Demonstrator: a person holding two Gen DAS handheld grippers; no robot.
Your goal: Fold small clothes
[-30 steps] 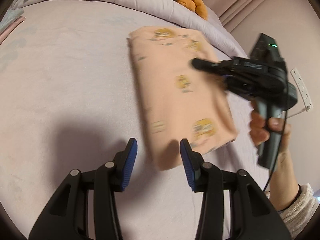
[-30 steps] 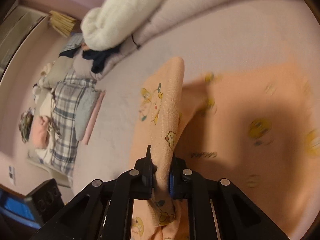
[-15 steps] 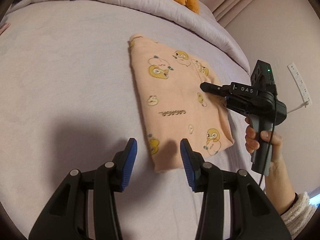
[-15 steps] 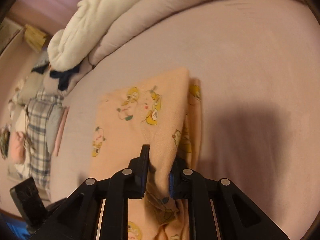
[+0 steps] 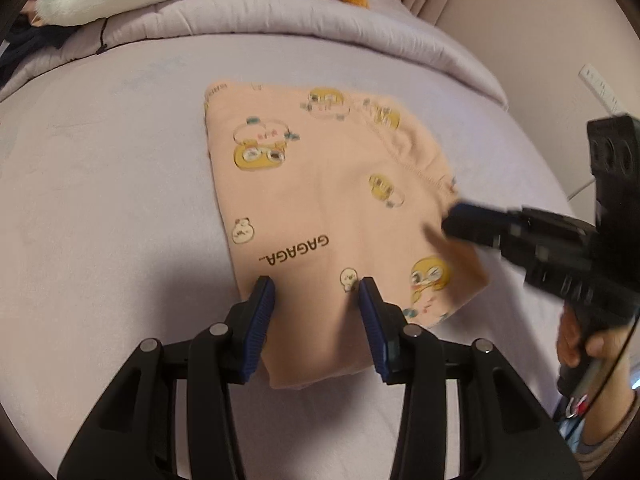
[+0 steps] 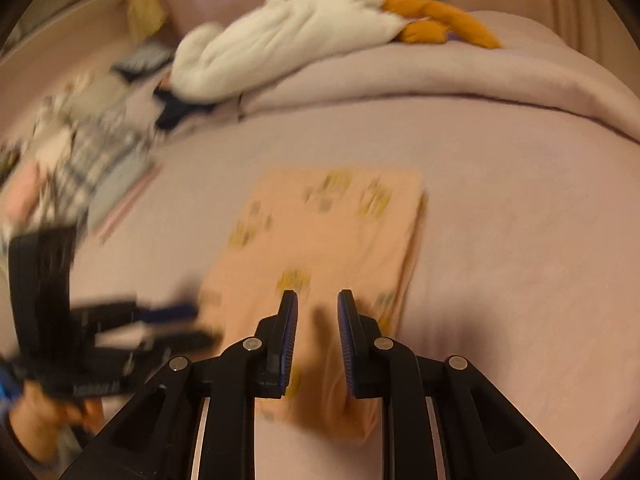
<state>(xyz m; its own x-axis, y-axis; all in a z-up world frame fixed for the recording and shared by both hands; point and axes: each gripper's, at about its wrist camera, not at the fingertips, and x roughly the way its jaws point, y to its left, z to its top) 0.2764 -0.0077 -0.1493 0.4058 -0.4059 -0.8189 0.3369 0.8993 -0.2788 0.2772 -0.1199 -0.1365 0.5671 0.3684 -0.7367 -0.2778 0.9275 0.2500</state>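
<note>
Your left gripper [image 5: 316,300] is hovering with jaws apart over the near edge of the peach cartoon-print garment [image 5: 320,200], gripping nothing. Your right gripper [image 6: 318,316] has just been opening; its jaws are standing apart above the garment's near right corner (nothing pinched). The garment is lying folded into a flat rectangle on the lilac bedsheet [image 5: 100,200], short of the rolled duvet [image 5: 280,28]. One more fold probably remains.
</note>
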